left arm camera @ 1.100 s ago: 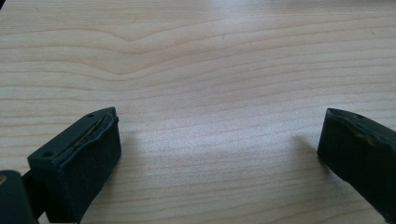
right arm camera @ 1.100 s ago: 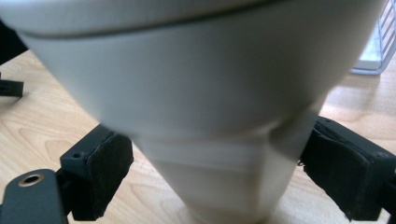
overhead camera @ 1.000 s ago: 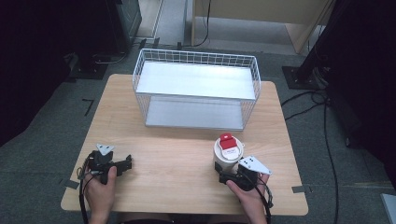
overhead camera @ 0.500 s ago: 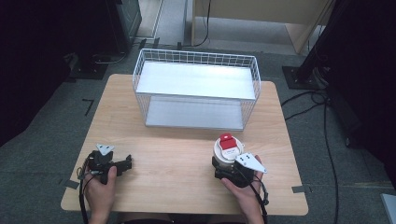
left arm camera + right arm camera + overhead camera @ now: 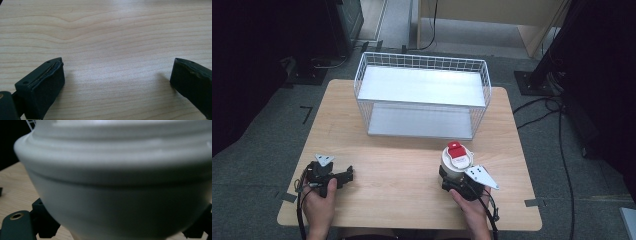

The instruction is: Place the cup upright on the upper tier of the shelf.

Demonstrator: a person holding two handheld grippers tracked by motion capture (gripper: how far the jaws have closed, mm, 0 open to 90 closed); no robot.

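Your right gripper [image 5: 455,181] is clamped on the white cup [image 5: 454,163] with the red lid, which sits near the front right of the table [image 5: 412,165]. Your left gripper [image 5: 346,176] rests at the front left, jaws wide apart over bare wood. Beyond both stands the wire basket [image 5: 422,95], well apart from the cup.

Place: a lab or test room, not a home.
Floor: grey carpet [image 5: 257,155] with black tape marks [image 5: 305,113].
Gear: dark stands [image 5: 557,55] and loose cables [image 5: 537,107] around the table [image 5: 402,175].
Setup: a lone wire rack [image 5: 422,95] at the table's far edge.
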